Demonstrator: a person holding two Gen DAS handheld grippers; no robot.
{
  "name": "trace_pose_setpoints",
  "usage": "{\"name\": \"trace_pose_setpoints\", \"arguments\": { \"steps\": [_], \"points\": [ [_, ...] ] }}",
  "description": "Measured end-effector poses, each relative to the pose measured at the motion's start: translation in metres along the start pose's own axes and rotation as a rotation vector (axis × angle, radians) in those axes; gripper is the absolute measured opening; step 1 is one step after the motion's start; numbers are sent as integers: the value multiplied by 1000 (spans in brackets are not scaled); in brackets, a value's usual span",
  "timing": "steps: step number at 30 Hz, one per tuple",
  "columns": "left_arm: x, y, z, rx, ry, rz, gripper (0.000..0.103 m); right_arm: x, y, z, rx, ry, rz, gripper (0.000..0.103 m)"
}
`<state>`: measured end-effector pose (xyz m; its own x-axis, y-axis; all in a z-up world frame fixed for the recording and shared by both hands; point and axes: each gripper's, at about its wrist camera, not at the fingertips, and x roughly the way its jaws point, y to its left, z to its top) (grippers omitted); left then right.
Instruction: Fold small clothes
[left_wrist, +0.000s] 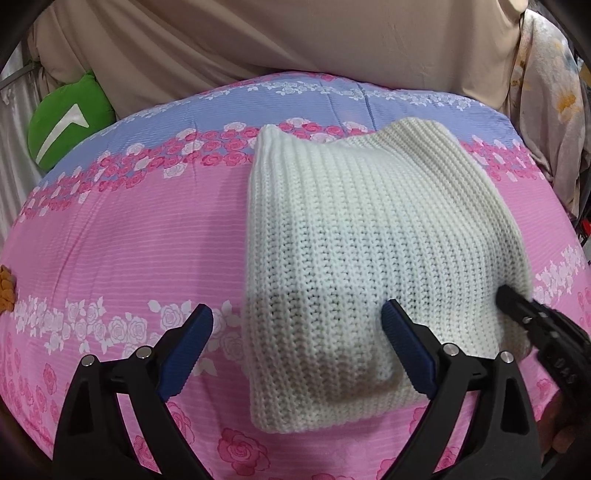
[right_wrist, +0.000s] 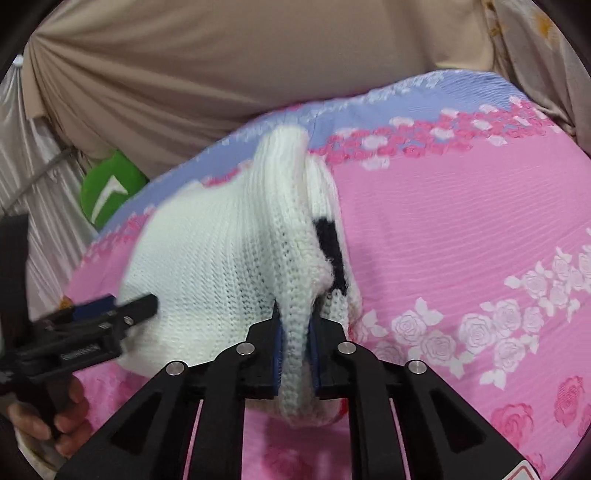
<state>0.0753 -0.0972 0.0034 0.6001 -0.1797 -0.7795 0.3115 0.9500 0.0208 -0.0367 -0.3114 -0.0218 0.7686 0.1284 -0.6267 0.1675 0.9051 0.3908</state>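
A white ribbed knit garment (left_wrist: 365, 243) lies folded on the pink floral bedspread (left_wrist: 129, 229). My left gripper (left_wrist: 297, 321) is open, hovering over the garment's near left corner, its right finger above the knit. My right gripper (right_wrist: 295, 325) is shut on the garment's raised right edge (right_wrist: 291, 295), lifting a fold that shows a black patch (right_wrist: 330, 251) underneath. The right gripper shows at the right edge of the left wrist view (left_wrist: 517, 306); the left gripper shows at the left of the right wrist view (right_wrist: 110, 310).
A green cushion (left_wrist: 66, 118) sits at the bed's far left. Beige draped cloth (left_wrist: 258, 44) backs the bed, with a floral curtain (left_wrist: 546, 92) at the right. An orange item (left_wrist: 5, 291) lies at the left edge.
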Motion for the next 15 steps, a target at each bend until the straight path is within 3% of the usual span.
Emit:
{"name": "trace_pose_setpoints", "arguments": {
  "steps": [3, 4, 5, 8, 12, 15],
  "points": [
    [-11, 12, 9, -56, -16, -101, 93, -26, -1, 7, 20, -71, -3, 36],
    [-11, 18, 15, -82, -9, -147, 95, -29, -2, 10, 18, -84, -22, 56],
    [-8, 20, 19, -99, 1, -175, 95, -27, -4, 12, 12, -78, -40, 65],
    [17, 30, 29, -150, 58, -205, 95, -3, -8, 15, 11, 2, -45, 66],
    [51, 36, 29, -210, 143, -286, 96, 28, -15, 11, 68, 88, 32, 67],
    [60, 33, 30, -231, 148, -314, 98, 45, -15, 10, 95, 101, 56, 77]
  ]
}}
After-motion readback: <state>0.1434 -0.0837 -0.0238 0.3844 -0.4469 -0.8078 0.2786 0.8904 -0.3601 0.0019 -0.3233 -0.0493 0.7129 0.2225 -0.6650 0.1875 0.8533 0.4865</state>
